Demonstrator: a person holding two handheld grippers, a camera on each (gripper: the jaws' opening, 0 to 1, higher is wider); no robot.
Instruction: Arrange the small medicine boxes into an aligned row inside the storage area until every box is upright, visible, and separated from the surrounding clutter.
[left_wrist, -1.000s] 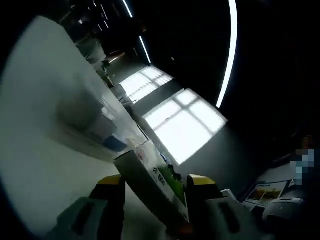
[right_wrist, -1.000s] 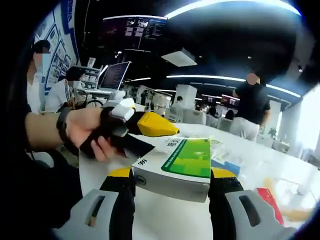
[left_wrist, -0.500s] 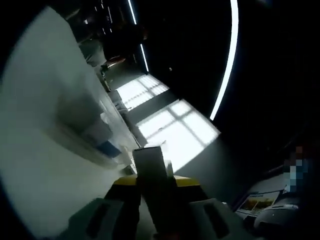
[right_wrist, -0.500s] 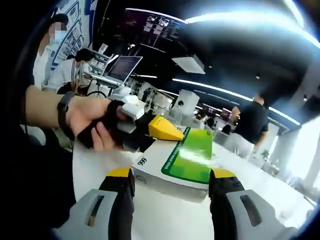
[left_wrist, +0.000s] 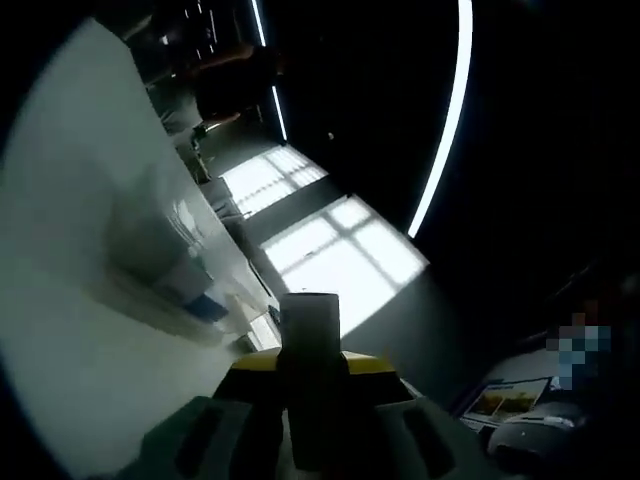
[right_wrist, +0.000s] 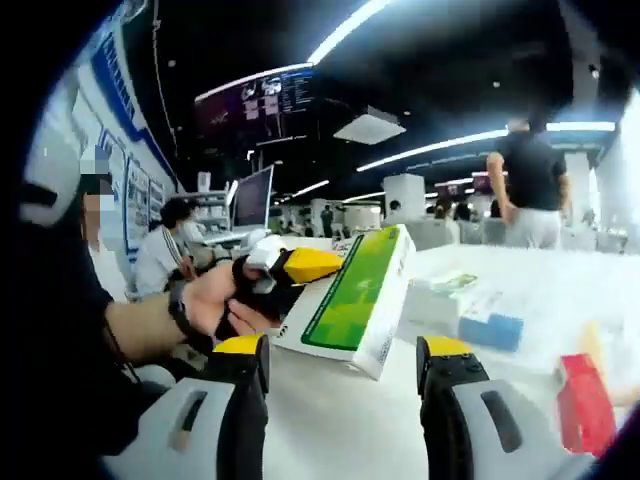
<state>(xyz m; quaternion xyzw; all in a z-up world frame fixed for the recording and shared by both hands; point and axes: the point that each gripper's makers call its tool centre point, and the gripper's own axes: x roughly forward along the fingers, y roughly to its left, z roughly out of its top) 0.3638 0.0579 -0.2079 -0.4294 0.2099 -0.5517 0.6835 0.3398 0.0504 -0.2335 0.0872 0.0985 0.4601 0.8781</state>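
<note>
Edgewise, left hand-held gripper (right_wrist: 300, 266) clamps medicine box (right_wrist: 352, 300) above white table (right_wrist: 330, 430).

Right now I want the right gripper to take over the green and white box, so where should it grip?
Across the two broad faces near the free lower end of the green and white box, coming from below. The box is tilted, its upper end seemingly pinched by the left gripper, and the right gripper is open beneath it.

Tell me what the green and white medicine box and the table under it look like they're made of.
The medicine box looks like thin printed cardboard with a slight gloss: crisp folded edges, flat panels, a green printed face with some sheen. The table looks like a smooth white laminate or painted top, since it is even and faintly reflective; which one cannot be told.
</note>
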